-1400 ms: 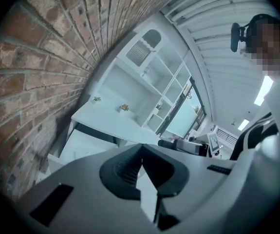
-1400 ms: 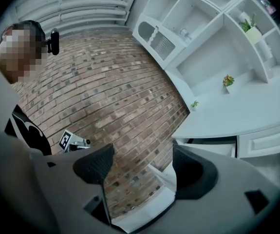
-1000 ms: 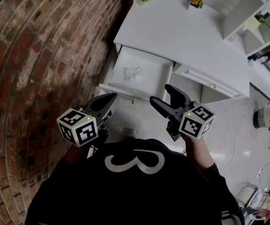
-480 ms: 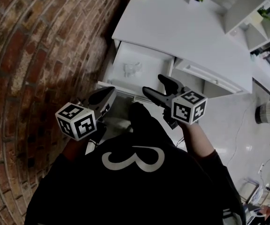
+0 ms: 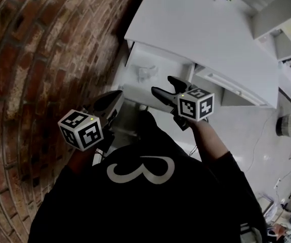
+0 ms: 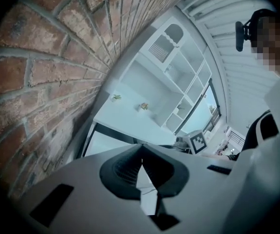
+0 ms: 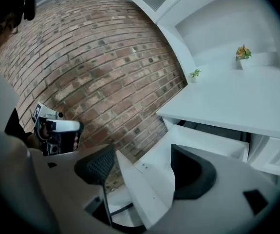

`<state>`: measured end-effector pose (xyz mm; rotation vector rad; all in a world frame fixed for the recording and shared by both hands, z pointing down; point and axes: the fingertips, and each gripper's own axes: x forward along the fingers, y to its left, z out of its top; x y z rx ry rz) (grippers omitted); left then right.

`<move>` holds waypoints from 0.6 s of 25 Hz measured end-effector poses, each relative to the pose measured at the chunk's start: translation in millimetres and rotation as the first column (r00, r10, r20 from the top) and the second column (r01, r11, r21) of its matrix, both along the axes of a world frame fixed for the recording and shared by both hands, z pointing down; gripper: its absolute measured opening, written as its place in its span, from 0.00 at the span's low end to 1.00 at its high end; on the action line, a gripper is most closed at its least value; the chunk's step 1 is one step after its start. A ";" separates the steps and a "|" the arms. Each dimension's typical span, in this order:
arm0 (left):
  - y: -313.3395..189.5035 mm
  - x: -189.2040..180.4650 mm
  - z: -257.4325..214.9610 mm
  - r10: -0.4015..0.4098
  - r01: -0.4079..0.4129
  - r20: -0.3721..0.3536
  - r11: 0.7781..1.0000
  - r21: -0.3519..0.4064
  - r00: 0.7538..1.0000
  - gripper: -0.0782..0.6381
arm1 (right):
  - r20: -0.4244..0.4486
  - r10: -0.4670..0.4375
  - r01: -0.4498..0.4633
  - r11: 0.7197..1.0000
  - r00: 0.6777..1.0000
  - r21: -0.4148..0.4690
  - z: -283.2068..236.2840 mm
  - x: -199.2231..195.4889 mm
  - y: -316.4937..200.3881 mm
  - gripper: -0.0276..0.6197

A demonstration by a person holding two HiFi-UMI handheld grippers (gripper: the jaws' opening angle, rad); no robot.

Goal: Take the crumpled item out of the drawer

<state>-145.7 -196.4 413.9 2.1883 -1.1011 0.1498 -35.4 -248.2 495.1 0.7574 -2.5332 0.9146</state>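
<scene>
So the white pull-out drawer (image 5: 158, 65) under the white desk (image 5: 206, 29) is already open. The small white crumpled item (image 5: 145, 74) is lying on the drawer's floor, over toward the brick wall side, and hasn't been picked up yet. The right gripper (image 5: 163, 85) hovers near the drawer's front edge, short of the item. Its dark fingers (image 7: 193, 172) are wide apart and closing a little, with nothing gripped between them. The left gripper (image 5: 116, 97) hangs lower down by the person, fingers together, empty. I'd say 1 step is done (drawer open) and 2 are left — grab the item and lift it out.
</scene>
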 end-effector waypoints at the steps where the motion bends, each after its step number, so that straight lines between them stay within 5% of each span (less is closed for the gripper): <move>1: -4.3 -2.5 1.6 -0.006 0.006 -0.002 1.000 -0.004 1.000 0.11 | -0.011 -0.005 0.005 1.000 1.000 -0.012 7.3 -3.4 -5.2 0.58; 15: -58.9 -38.2 29.4 -0.071 0.072 0.022 0.994 -0.076 0.997 0.11 | -0.163 -0.047 0.021 0.987 0.986 -0.158 115.0 -31.5 -71.5 0.57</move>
